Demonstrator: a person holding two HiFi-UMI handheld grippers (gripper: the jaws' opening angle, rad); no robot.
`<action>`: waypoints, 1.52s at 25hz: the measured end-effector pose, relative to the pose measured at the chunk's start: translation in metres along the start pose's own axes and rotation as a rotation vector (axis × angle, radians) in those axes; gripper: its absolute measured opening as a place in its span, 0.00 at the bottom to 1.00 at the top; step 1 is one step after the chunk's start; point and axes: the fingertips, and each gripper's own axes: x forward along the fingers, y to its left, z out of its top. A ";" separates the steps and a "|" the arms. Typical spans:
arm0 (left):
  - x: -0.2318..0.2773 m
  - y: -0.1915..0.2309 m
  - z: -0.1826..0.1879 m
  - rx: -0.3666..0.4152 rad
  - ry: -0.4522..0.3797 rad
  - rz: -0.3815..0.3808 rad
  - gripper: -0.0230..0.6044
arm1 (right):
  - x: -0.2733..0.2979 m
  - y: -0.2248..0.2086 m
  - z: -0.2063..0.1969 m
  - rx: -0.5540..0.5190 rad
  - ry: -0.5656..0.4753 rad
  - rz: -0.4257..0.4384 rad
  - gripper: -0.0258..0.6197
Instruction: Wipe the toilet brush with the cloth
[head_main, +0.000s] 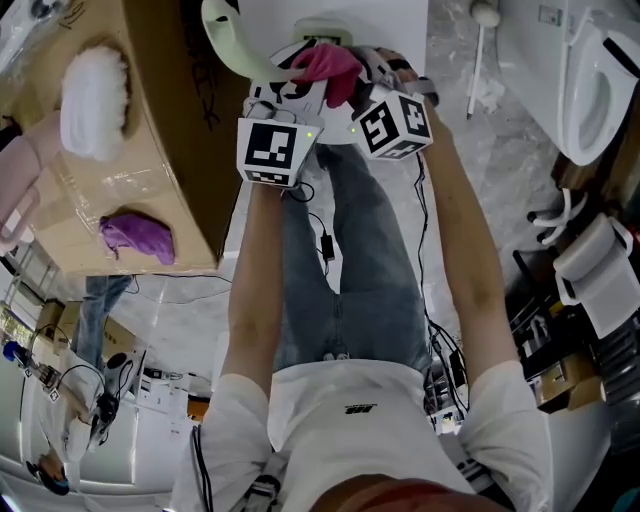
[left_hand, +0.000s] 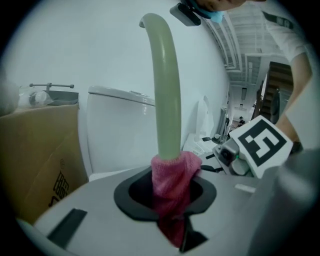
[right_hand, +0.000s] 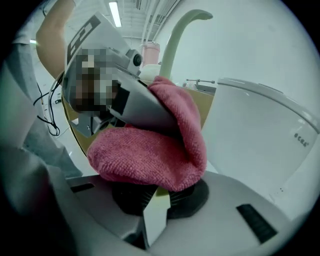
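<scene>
Head view: a cardboard box (head_main: 170, 120) at left carries a white fluffy pad (head_main: 93, 100) and a purple rag (head_main: 137, 237), and a toilet (head_main: 590, 90) stands far right. The pink cloth (head_main: 325, 65) is bunched up top, hiding both sets of jaws. Left gripper view alone shows the left gripper (left_hand: 172, 200) pressed onto the green toilet brush (left_hand: 167, 90) handle through the cloth; right gripper view shows the right gripper (right_hand: 157, 192) pinching the cloth.

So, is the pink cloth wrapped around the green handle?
Yes, in the left gripper view the pink cloth encircles the lower end of the pale green handle.
</scene>
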 end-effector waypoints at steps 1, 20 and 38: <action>0.002 0.000 -0.003 -0.003 0.001 -0.002 0.17 | 0.000 0.000 0.000 -0.001 -0.001 -0.002 0.08; -0.025 -0.002 0.038 -0.004 -0.028 -0.002 0.17 | -0.001 0.001 0.000 0.012 -0.002 -0.003 0.08; -0.068 0.005 0.133 -0.022 -0.164 0.021 0.20 | -0.001 0.000 0.000 0.018 0.007 -0.010 0.08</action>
